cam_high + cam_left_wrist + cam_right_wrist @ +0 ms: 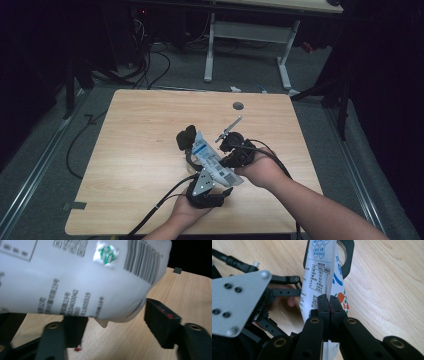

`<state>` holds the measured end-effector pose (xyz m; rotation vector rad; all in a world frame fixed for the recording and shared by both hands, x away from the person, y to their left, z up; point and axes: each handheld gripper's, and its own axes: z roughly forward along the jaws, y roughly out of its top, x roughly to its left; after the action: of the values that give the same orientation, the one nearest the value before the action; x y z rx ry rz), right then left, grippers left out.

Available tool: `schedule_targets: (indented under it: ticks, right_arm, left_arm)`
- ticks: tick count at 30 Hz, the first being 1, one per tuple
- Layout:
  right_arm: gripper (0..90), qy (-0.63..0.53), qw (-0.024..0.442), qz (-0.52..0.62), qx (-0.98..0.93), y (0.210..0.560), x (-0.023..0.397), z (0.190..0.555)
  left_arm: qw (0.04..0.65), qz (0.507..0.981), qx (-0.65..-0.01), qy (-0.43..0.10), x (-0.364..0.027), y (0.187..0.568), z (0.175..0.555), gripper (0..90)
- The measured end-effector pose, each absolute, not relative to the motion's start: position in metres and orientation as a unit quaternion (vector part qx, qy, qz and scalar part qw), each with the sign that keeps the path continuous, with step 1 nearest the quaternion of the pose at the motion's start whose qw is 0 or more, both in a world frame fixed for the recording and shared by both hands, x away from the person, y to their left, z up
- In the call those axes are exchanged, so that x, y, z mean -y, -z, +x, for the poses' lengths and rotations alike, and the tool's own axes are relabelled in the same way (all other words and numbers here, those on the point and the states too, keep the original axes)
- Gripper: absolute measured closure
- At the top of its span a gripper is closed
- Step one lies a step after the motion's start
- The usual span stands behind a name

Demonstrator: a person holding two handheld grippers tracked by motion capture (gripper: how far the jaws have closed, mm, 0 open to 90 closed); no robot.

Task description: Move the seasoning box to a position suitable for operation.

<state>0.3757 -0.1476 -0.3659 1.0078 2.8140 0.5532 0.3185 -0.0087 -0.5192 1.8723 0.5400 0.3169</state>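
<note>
A white pouch with blue print and a barcode hangs tilted above the wooden table between both hands. My right gripper is shut on the pouch's thin edge, its two pads pressed together over the film; in the high view the right gripper comes in from the right. My left gripper is open, one black jaw on each side of the pouch's lower corner, pads apart from it. From above, the left gripper reaches up under the pouch from the near side.
A black ring-shaped object lies on the table just behind the pouch, also seen past the pouch. A round cable hole sits near the far edge. A white desk frame stands beyond the table.
</note>
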Motion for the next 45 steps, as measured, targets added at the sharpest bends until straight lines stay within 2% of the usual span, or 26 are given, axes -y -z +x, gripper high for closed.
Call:
schedule_targets:
  ticks: [3,9,39,45]
  right_arm:
    - [89.9,-0.179,0.052,0.333,-0.924,0.366,0.148,0.376]
    - [89.9,-0.177,0.053,0.336,-0.923,0.366,0.152,0.376]
    - [88.8,-0.173,0.028,0.363,-0.915,0.357,0.149,0.386]
    - [80.8,-0.174,0.011,0.375,-0.910,0.359,0.148,0.387]
  left_arm:
    - [0.552,0.791,-0.226,-0.136,0.009,0.517,0.317,44.5]
    - [0.551,0.791,-0.219,-0.150,0.010,0.512,0.311,50.4]
    - [0.556,0.782,-0.234,-0.158,0.011,0.503,0.310,53.2]
    - [0.554,0.783,-0.235,-0.157,0.012,0.504,0.310,53.3]
